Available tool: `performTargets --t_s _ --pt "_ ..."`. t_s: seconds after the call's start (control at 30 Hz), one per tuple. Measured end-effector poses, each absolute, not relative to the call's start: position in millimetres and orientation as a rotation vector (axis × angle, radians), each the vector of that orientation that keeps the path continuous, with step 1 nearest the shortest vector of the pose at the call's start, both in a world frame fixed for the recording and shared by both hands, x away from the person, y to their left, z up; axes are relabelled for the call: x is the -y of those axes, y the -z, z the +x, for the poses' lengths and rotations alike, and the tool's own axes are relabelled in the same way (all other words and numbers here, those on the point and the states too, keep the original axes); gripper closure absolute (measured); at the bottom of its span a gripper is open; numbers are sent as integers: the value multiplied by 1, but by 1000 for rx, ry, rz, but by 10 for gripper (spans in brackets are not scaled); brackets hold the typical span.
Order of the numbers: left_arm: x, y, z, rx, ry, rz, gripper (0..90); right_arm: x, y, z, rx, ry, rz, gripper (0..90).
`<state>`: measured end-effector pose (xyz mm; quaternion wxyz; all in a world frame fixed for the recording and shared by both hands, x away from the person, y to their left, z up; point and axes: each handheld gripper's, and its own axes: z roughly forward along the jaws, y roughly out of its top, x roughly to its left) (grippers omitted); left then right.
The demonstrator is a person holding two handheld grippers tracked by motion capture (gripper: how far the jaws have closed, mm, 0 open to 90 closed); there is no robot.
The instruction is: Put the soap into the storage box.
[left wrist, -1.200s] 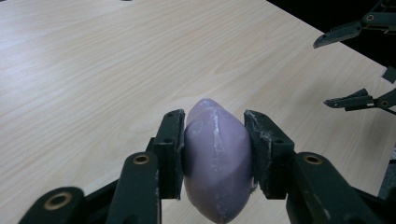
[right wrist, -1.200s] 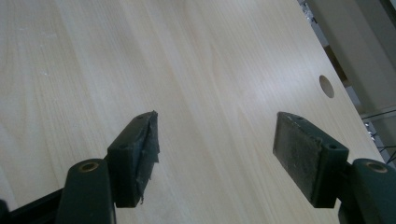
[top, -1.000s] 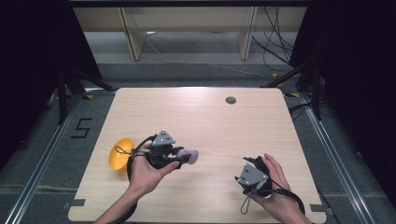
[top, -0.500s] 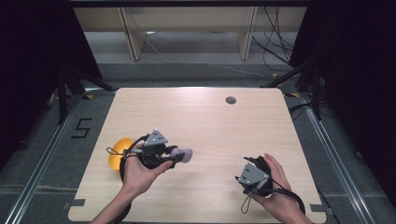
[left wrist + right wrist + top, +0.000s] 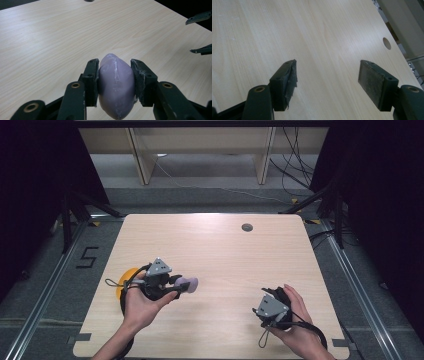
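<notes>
High view, lower left: your left gripper (image 5: 184, 285) clamps purple oval lump (image 5: 188, 284) above table (image 5: 220, 250), lump's long axis crossing jaws. Lower right: your right gripper (image 5: 265, 296) jaws spread wide, holding nothing.

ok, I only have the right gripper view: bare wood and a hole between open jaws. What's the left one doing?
Observer: The left gripper is shut on a purple lump, one jaw on each side of it.
Operator: Lump on the table or lifted?
Observer: I can't tell; in the high view it sticks out past the jaws over the table's left half.
Operator: Anything else on the table?
Observer: An orange thing lies at the left edge, partly behind the left hand.
Operator: Where's my gripper relative to that?
Observer: The right gripper is near the front right corner, well apart from the lump.
</notes>
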<state>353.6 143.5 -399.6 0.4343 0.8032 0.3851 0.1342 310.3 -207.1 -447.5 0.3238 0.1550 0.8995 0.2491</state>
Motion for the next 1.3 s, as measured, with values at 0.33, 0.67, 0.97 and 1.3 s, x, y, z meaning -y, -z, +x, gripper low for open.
performTargets --t_s 0.33,0.67,0.97,1.3 --pt "-159 397 355 -990 -368 1986 590 208 448 310 -2362 -652 433 320" --pt "-172 396 356 -1030 -391 1950 590 208 448 311 -2369 -651 415 320" --pt "-185 395 355 -1044 -401 1952 591 208 448 310 -2364 -650 444 321" --pt "-194 395 355 -1064 -412 1940 590 208 448 310 -2360 -651 448 323"
